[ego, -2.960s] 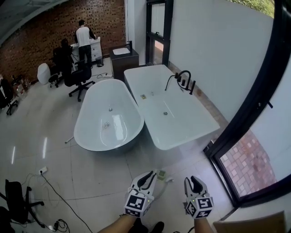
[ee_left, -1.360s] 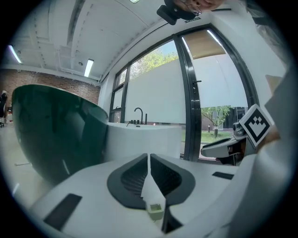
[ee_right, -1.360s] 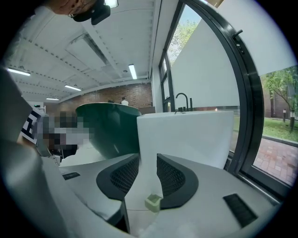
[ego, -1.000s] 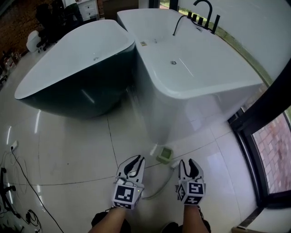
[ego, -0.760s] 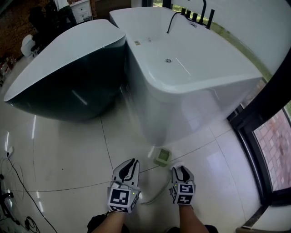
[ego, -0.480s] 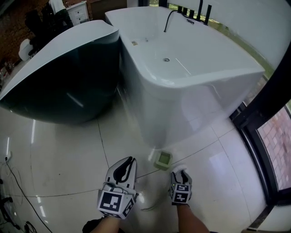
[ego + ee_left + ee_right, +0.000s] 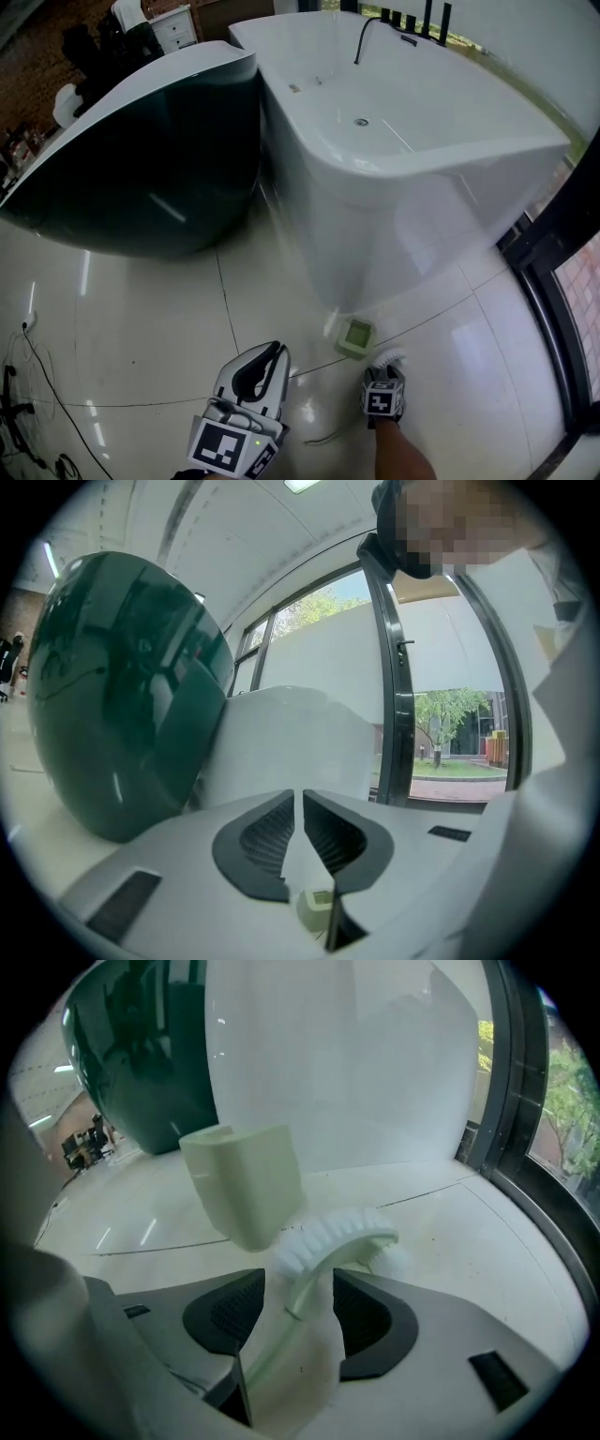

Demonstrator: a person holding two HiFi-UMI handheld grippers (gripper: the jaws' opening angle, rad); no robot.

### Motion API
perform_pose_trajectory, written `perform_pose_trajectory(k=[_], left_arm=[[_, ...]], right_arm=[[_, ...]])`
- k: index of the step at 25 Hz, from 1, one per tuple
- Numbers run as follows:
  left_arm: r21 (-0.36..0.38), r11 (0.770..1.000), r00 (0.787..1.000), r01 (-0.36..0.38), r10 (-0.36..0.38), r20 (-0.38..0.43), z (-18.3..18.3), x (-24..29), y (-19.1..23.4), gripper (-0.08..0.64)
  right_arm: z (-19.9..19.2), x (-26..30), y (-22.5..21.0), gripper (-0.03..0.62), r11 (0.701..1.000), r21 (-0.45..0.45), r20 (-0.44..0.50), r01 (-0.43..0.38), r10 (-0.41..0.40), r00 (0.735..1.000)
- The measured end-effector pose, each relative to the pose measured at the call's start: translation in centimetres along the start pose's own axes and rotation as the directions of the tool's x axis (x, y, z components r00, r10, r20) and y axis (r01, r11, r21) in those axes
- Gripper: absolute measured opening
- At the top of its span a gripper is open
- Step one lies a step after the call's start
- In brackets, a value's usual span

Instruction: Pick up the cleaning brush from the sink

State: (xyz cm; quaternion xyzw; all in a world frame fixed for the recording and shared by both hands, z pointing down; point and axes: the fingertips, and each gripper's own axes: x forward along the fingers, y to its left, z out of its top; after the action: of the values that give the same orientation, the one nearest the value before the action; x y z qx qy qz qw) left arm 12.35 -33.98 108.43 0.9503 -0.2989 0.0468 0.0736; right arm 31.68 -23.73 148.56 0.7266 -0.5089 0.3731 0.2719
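The white cleaning brush lies on the tiled floor, its curved bristle head beside a pale green holder. My right gripper points steeply down at it. Its jaws are opening, and the brush handle runs between them with a gap on each side. In the head view the brush head shows just past the right gripper, with the holder a little further on. My left gripper hovers to the left, pointing nearly level, shut and holding nothing.
A white bathtub rises right behind the holder. A dark green tub stands to its left. A black window frame runs along the right. Cables trail on the floor at far left.
My right gripper dropped to the floor over the brush handle and its jaws spread. The left gripper sank a little. The head view came lower and closer to the tubs.
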Motion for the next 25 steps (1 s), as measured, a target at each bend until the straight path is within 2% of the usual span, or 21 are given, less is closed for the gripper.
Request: perform_pose_trajectory(k=[3, 6, 8, 11, 14, 17, 20, 22, 25], left_arm=[[0.022, 1.0, 1.0, 0.014, -0.014, -0.008, -0.1, -0.3, -0.4, 0.028], [0.014, 1.0, 1.0, 0.005, -0.005, -0.023, -0.7, -0.7, -0.4, 0.028], [0.01, 1.0, 1.0, 0.004, -0.004, -0.023, -0.7, -0.7, -0.7, 0.028], [0.021, 1.0, 1.0, 0.019, -0.018, -0.023, -0.6, -0.8, -1.5, 0.028], [0.02, 0.999, 0.999, 0.031, -0.03, -0.029, -0.5, -0.7, -2.3, 0.028], [0.009, 0.999, 0.999, 0.034, -0.034, -0.033, 0.0, -1.2, -2.8, 0.027], [-0.029, 0.999, 0.996, 0.044, -0.046, -0.081, 0.1, -2.0, -3.3, 0.028], [-0.059, 0.995, 0.988, 0.077, -0.084, -0.13, 0.0, -2.8, -5.2, 0.028], [-0.045, 0.993, 0.973, 0.113, -0.119, -0.198, 0.8, -5.1, -8.3, 0.029]], right_arm=[[-0.6, 0.6, -0.4, 0.207, 1.0, 0.027, -0.019, -0.006, 0.006, 1.0], [-0.9, 0.5, 0.0, 0.201, 0.998, 0.063, 0.012, -0.029, 0.028, 1.0], [-1.0, 0.2, 0.5, 0.106, 0.997, 0.076, 0.018, -0.033, 0.032, 0.999], [-1.3, -0.3, 0.9, 0.045, 0.99, 0.126, 0.0, -0.057, 0.057, 0.998], [-2.8, -1.0, -0.2, 0.038, 0.988, 0.133, -0.038, -0.079, 0.085, 0.996], [-3.4, -4.3, -1.6, 0.037, 0.985, 0.151, -0.009, -0.082, 0.084, 0.996], [0.6, -10.0, -2.1, 0.037, 0.983, 0.159, 0.062, -0.089, 0.08, 0.995], [4.3, -15.3, -2.4, 0.037, 0.98, 0.161, 0.123, -0.12, 0.101, 0.987], [10.4, -24.8, -2.3, 0.037, 0.978, 0.093, 0.225, -0.186, 0.161, 0.961]])
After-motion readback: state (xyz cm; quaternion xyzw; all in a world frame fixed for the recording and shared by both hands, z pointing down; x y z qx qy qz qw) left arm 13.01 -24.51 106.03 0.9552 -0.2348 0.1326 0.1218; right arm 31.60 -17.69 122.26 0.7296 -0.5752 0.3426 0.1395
